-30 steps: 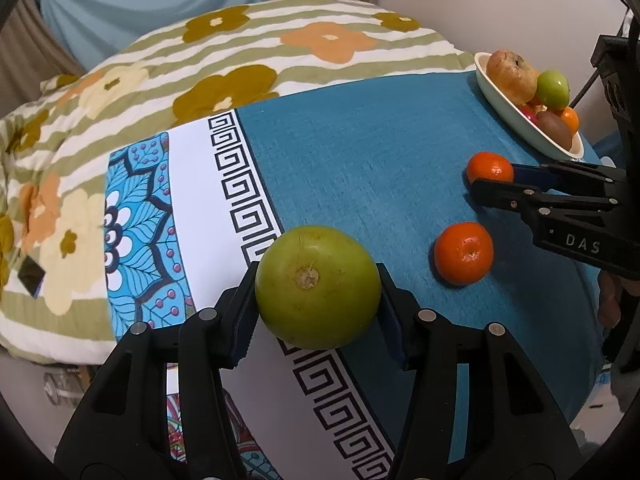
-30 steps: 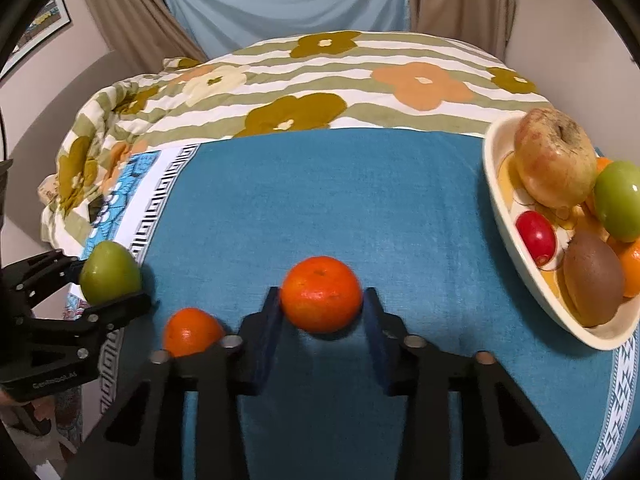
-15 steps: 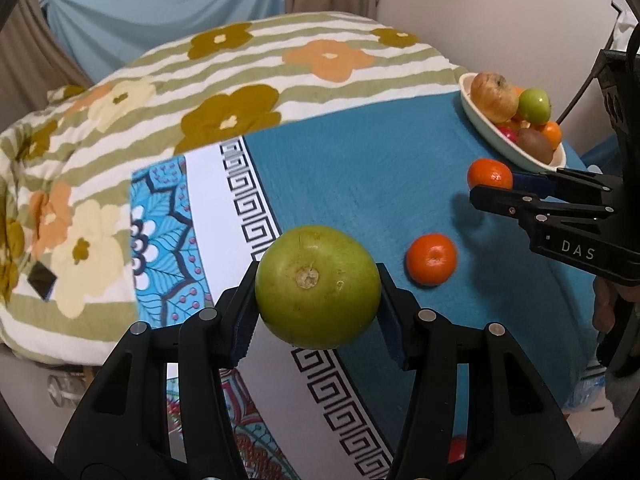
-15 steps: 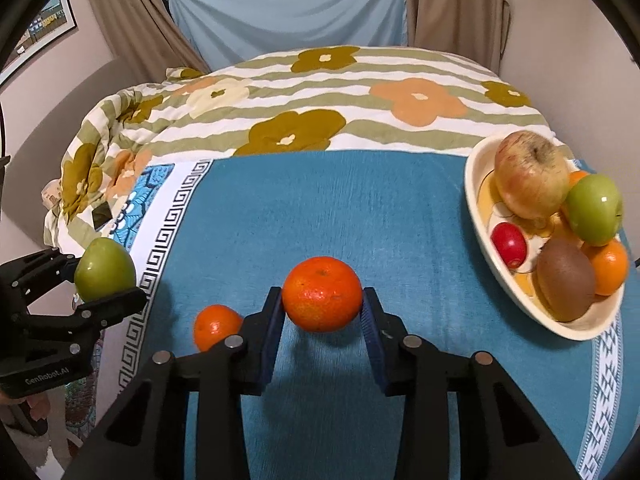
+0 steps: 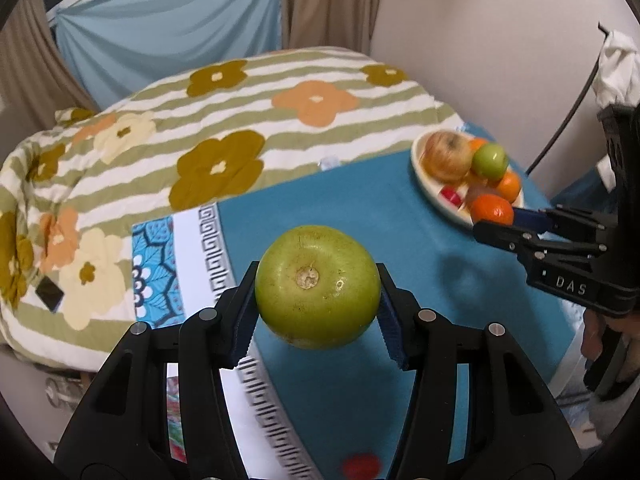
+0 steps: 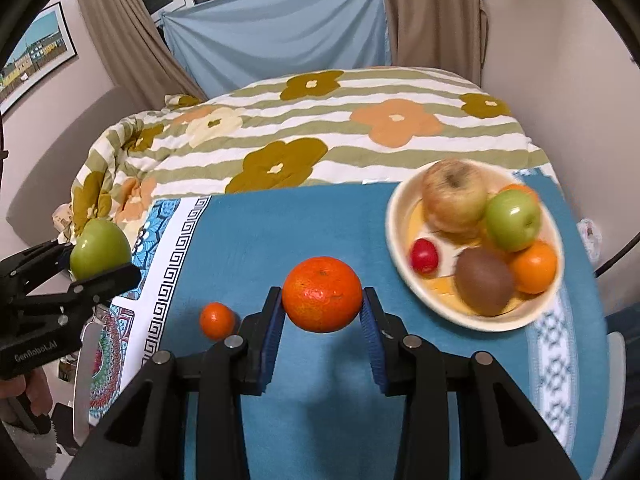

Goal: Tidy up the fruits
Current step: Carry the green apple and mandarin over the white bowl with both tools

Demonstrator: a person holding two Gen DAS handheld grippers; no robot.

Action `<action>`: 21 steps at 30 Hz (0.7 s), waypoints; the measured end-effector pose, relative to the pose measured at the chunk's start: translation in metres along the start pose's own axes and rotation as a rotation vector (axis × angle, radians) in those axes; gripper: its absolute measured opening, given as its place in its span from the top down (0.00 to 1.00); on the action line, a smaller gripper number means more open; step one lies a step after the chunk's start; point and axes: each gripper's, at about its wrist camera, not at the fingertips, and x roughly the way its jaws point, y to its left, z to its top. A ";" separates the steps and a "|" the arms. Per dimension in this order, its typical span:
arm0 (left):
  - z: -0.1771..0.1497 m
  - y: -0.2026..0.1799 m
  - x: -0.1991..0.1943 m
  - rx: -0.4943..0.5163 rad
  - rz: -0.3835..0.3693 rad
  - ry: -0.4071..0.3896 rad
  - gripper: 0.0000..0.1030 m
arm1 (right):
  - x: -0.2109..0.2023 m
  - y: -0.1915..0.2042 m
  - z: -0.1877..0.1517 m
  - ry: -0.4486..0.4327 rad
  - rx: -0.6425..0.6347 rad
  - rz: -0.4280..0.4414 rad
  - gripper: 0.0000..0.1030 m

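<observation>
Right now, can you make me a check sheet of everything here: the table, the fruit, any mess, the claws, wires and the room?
Surface: table under a blue cloth with a patterned white border.
Job's things: cream bowl holds a big apple, small green apple, kiwi, red fruit and oranges; one small orange lies loose on the cloth.
Clutter: nothing seen on the cloth.
Claws: left claw shut on the green apple, in the air; right claw shut on the big orange, in the air.
Cables: black cable by the wall.
Surroundings: flowery striped blanket, curtains, a framed picture.
</observation>
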 end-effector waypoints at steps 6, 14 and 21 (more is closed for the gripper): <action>0.024 -0.044 0.002 -0.052 -0.025 -0.014 0.44 | -0.023 -0.046 0.013 -0.010 -0.024 -0.011 0.66; 0.053 -0.107 0.035 -0.060 -0.054 0.002 0.44 | -0.033 -0.116 0.030 -0.027 -0.023 -0.027 0.66; 0.072 -0.148 0.067 -0.063 -0.047 0.023 0.44 | -0.029 -0.162 0.042 -0.026 -0.025 -0.004 0.66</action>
